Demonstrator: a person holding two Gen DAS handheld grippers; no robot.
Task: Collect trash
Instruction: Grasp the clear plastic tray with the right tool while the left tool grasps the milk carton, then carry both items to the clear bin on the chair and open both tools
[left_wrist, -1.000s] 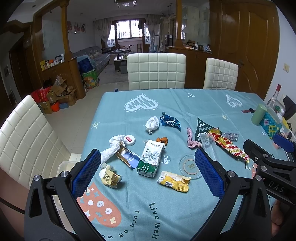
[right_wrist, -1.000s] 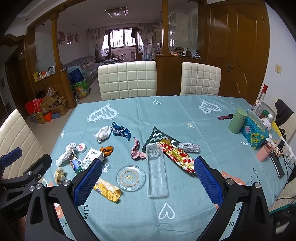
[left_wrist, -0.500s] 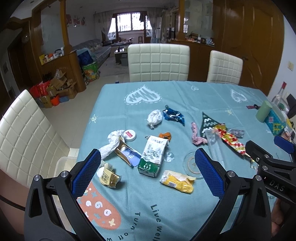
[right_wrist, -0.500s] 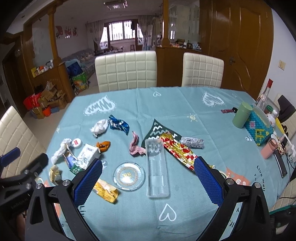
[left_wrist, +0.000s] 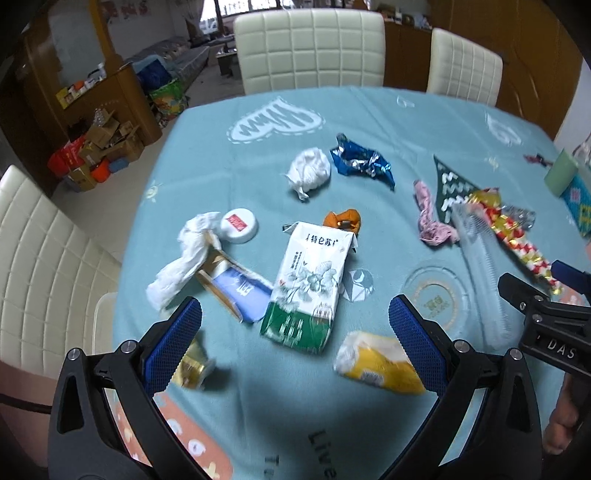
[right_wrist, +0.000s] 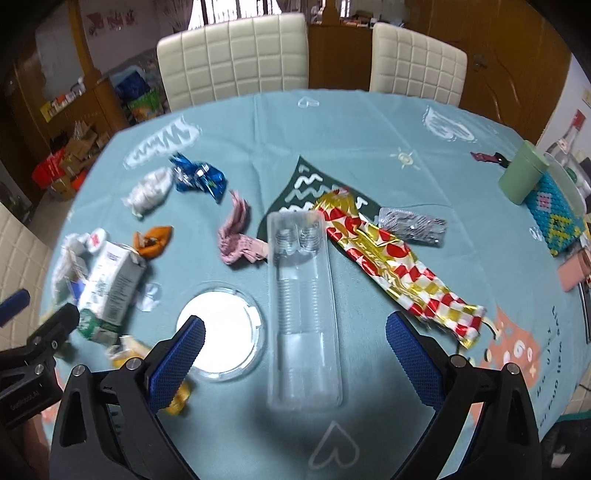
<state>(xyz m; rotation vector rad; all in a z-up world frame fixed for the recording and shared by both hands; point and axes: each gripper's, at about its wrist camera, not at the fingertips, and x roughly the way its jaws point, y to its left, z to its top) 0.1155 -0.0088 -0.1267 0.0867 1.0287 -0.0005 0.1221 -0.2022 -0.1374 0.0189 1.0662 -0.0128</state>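
Note:
Trash lies scattered on the teal tablecloth. My left gripper (left_wrist: 295, 343) is open, low over a white-and-green milk carton (left_wrist: 308, 284), with a yellow wrapper (left_wrist: 376, 363) near its right finger and a crumpled gold wrapper (left_wrist: 192, 365) by its left. My right gripper (right_wrist: 293, 354) is open, with a long clear plastic tray (right_wrist: 304, 302) between its fingers and a round clear lid (right_wrist: 219, 334) by its left finger. A red-gold wrapper (right_wrist: 399, 262), pink wrapper (right_wrist: 238, 236), blue foil (right_wrist: 199, 177) and white tissue (right_wrist: 149, 188) lie beyond.
A green cup (right_wrist: 522, 177), a knitted box (right_wrist: 557, 218) and a pink phone (right_wrist: 576, 273) stand at the table's right edge. White chairs (left_wrist: 310, 48) stand at the far side and at the left (left_wrist: 37, 266). A silver blister pack (right_wrist: 412, 225) lies mid-right.
Both grippers have moved forward and down toward the table; the trash now looks larger and closer. Both stay open.

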